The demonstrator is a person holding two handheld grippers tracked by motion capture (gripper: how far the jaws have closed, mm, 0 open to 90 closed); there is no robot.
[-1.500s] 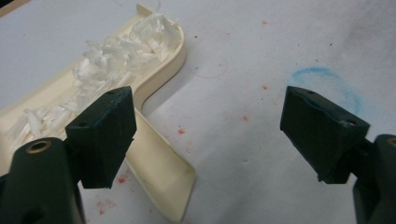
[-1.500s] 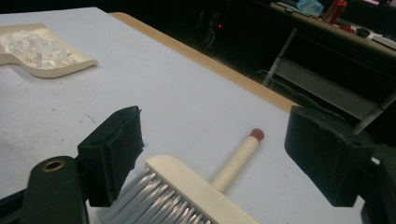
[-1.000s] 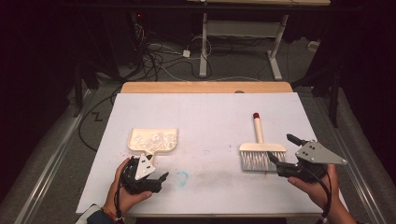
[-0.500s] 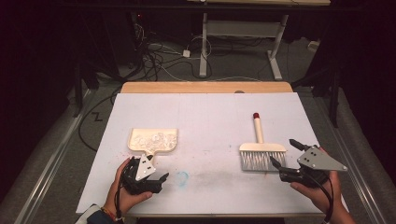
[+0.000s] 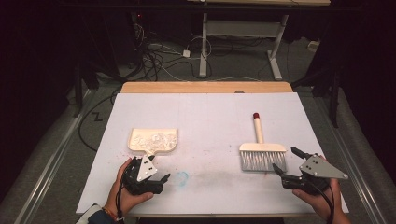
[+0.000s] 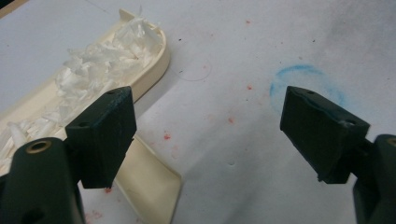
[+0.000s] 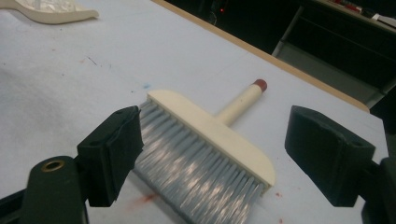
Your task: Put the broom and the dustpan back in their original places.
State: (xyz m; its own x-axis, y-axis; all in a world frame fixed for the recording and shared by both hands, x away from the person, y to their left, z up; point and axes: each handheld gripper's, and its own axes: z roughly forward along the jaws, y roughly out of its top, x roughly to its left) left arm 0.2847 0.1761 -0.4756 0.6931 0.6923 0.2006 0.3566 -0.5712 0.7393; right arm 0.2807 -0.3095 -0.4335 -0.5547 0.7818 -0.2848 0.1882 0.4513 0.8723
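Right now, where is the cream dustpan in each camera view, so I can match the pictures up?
High view: the dustpan lies left of centre on the white table sheet, just beyond the left gripper.
Left gripper view: upper left, full of white shreds, its handle running behind the left jaw.
Right gripper view: only its edge at the top left corner.
Shared landmark: the red specks on the sheet near the dustpan.

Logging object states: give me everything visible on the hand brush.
The hand brush lies flat on the white table cover, right of centre. Cream plastic-looking head and round handle with a dark red end cap pointing away from the person; grey bristles face the near edge. Nothing grips it: the right gripper sits open just beside its bristles.
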